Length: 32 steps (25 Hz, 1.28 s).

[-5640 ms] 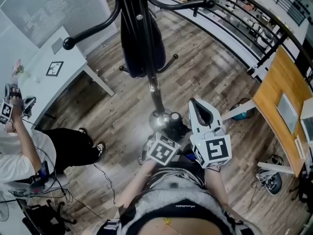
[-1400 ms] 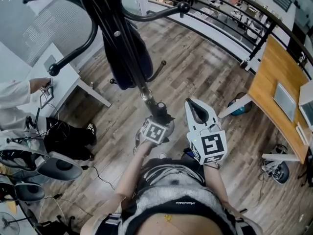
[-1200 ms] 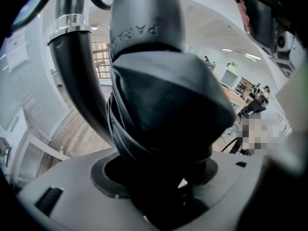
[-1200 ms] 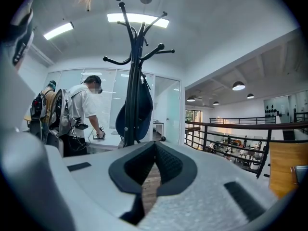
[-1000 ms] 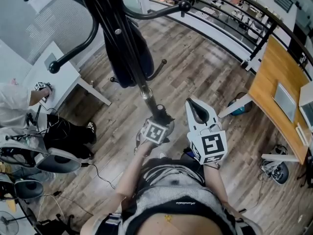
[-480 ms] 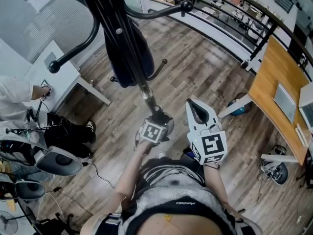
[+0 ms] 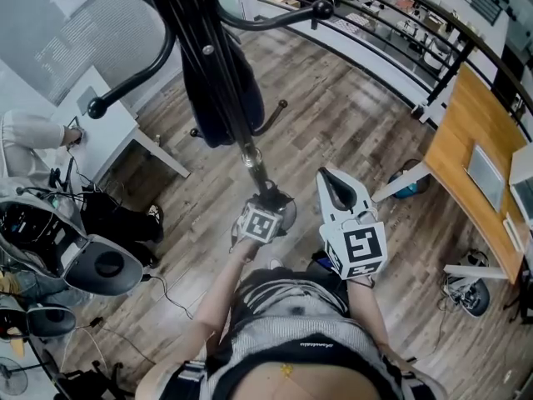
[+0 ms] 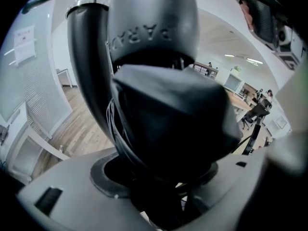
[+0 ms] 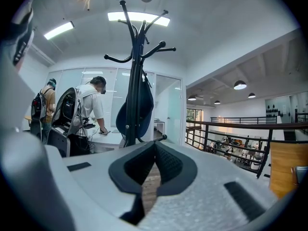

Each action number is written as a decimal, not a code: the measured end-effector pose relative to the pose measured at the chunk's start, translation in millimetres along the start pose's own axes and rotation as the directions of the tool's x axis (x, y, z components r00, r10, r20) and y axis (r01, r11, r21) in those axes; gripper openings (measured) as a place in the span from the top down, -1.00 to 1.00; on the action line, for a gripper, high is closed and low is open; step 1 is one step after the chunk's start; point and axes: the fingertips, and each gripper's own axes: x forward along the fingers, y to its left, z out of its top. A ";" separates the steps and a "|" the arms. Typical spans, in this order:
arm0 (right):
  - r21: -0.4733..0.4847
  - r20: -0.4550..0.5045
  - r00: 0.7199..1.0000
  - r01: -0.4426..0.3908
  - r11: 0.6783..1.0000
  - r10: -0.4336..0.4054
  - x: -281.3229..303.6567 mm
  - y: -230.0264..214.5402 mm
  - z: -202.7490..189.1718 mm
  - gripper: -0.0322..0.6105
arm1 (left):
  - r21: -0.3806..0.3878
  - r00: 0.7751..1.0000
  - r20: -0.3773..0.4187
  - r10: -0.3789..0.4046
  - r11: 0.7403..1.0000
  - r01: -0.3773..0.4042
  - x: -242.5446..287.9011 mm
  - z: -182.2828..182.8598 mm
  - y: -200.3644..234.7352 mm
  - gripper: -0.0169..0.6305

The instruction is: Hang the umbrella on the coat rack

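Observation:
The black coat rack pole (image 7: 226,90) rises from the wood floor, with curved hooks (image 7: 321,9) at its top and a dark navy bag (image 7: 206,107) hanging on it. In the right gripper view the coat rack (image 9: 137,81) stands ahead at some distance. My left gripper (image 7: 271,203) points steeply down close to the foot of the pole. It is shut on a folded black umbrella (image 7: 276,198). That umbrella (image 8: 163,129) fills the left gripper view between the jaws. My right gripper (image 7: 326,175) hangs level to the right, shut and empty (image 9: 155,146).
A white table (image 7: 108,132) stands at the left with a person (image 7: 25,132) at it and an office chair (image 7: 96,265) nearby. A black railing (image 7: 400,23) curves along the back. At the right is a wooden desk (image 7: 475,140) with shoes (image 7: 466,294) beneath it.
Both grippers stay where they were, the left one still holding the umbrella by the pole. The person at the left table has shifted and the chair shows more.

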 end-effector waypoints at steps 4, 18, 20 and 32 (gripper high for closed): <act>0.002 -0.003 1.000 0.008 1.000 -0.008 0.4 -2.0 -1.1 0.89 | -0.014 1.000 0.002 0.009 1.000 -0.009 3.2 0.1 6.0 0.10; -0.008 -0.011 1.000 0.008 1.000 -0.008 0.7 -1.3 -4.6 0.89 | 0.012 0.997 0.065 0.050 0.999 -0.051 21.2 2.9 17.8 0.10; -0.008 -0.012 1.000 0.010 1.000 -0.010 0.0 -1.1 -5.0 0.89 | 0.008 0.997 0.060 0.058 0.998 -0.058 20.8 1.6 19.1 0.10; -0.009 -0.003 1.000 -0.012 1.000 0.012 -1.0 5.9 -1.3 0.86 | 0.008 0.977 0.190 0.092 0.995 -0.096 -4.5 23.6 25.1 -0.02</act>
